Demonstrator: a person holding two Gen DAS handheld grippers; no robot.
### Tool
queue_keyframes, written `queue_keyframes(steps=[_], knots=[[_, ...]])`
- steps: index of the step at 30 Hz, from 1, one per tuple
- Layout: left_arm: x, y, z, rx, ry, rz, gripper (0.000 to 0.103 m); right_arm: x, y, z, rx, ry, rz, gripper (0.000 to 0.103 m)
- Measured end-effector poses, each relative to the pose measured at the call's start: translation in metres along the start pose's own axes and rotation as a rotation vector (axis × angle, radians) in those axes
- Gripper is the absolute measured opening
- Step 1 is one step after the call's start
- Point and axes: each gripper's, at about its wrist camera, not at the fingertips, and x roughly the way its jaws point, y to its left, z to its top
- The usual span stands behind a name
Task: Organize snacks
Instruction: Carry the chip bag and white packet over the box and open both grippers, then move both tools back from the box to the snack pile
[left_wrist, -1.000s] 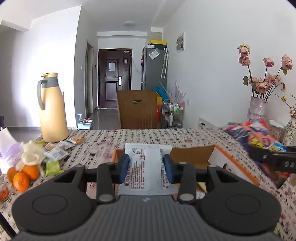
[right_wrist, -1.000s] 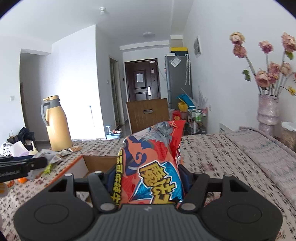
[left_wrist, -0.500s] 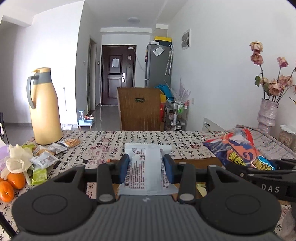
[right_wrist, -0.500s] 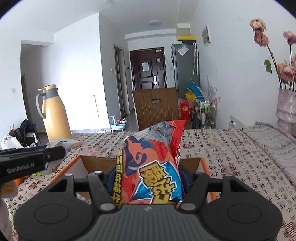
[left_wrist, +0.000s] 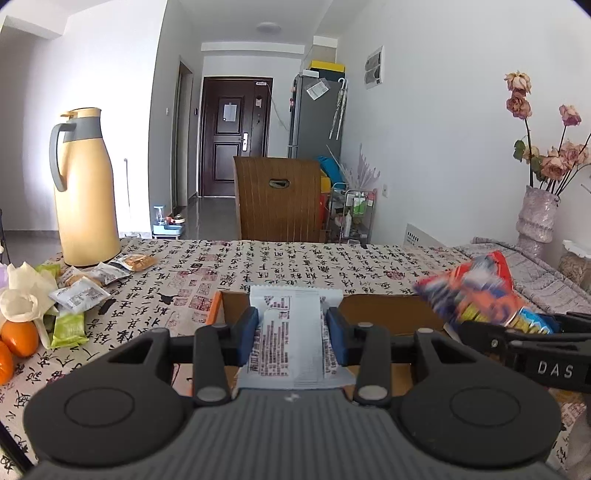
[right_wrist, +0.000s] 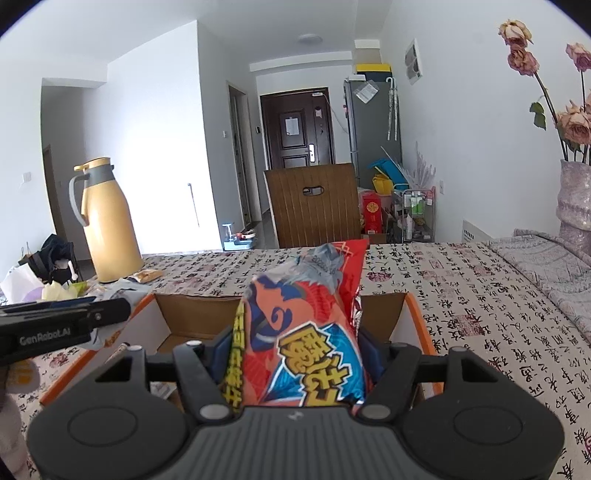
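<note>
We hold two snacks over one cardboard box (right_wrist: 402, 314). The left gripper (left_wrist: 291, 338) is nearly closed, its blue pads pressing both edges of a flat white packet (left_wrist: 291, 332), which sticks forward above the near left part of the box. The right gripper (right_wrist: 295, 363) carries a puffy red bag (right_wrist: 314, 332) above the middle of the box; its jaws have just been opening, and the bag sits between them, blurred in the left view. Whether the pads are touching it we cannot tell for certain; we judge that they have let go.

Left of the box, on the patterned tablecloth (left_wrist: 258, 266), lie more small packets (left_wrist: 79, 295) and oranges (left_wrist: 18, 338), with a yellow jug (left_wrist: 83, 184) beyond them.

Risks, as we judge them:
- The red bag, light and air-filled, may catch on the right wall of the box and tip out, should the jaws part while it leans.
- The two grippers are near each other above the box; a sideways move by either could knock the other's snack.
- The thin white packet may slide or fold if released flat against the box wall.
</note>
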Motion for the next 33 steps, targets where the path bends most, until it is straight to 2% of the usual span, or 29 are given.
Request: queue_keyframes(steps=[1, 3, 4, 5, 7, 8, 18, 25, 33], knots=[[-0.001, 0.0, 0.0, -0.002, -0.005, 0.006, 0.043, -0.001, 0.0, 0.0, 0.002, -0.003, -0.002, 0.08], [-0.003, 0.001, -0.001, -0.007, -0.016, 0.024, 0.059, -0.003, 0.0, -0.001, 0.006, -0.013, -0.012, 0.087], [-0.004, 0.001, -0.001, -0.014, -0.019, 0.038, 0.085, -0.004, -0.001, 0.0, 0.01, -0.016, -0.014, 0.091], [-0.006, 0.001, -0.002, -0.019, -0.033, 0.064, 0.102, -0.005, -0.002, 0.0, 0.016, -0.02, -0.015, 0.094], [-0.01, 0.001, -0.002, -0.019, -0.067, 0.094, 0.103, -0.005, -0.004, 0.0, 0.025, -0.025, -0.021, 0.102], [-0.012, 0.002, -0.002, -0.023, -0.068, 0.089, 0.103, -0.006, -0.005, 0.0, 0.03, -0.027, -0.023, 0.103], [-0.007, 0.011, -0.001, -0.074, -0.045, 0.11, 0.103, 0.002, -0.008, -0.001, 0.044, -0.004, -0.029, 0.103], [-0.008, 0.004, 0.001, -0.051, -0.05, 0.109, 0.103, 0.0, -0.006, 0.001, 0.037, -0.005, -0.03, 0.103], [-0.023, 0.004, 0.014, -0.072, -0.056, 0.109, 0.103, -0.02, 0.001, 0.011, 0.012, -0.018, -0.036, 0.103]])
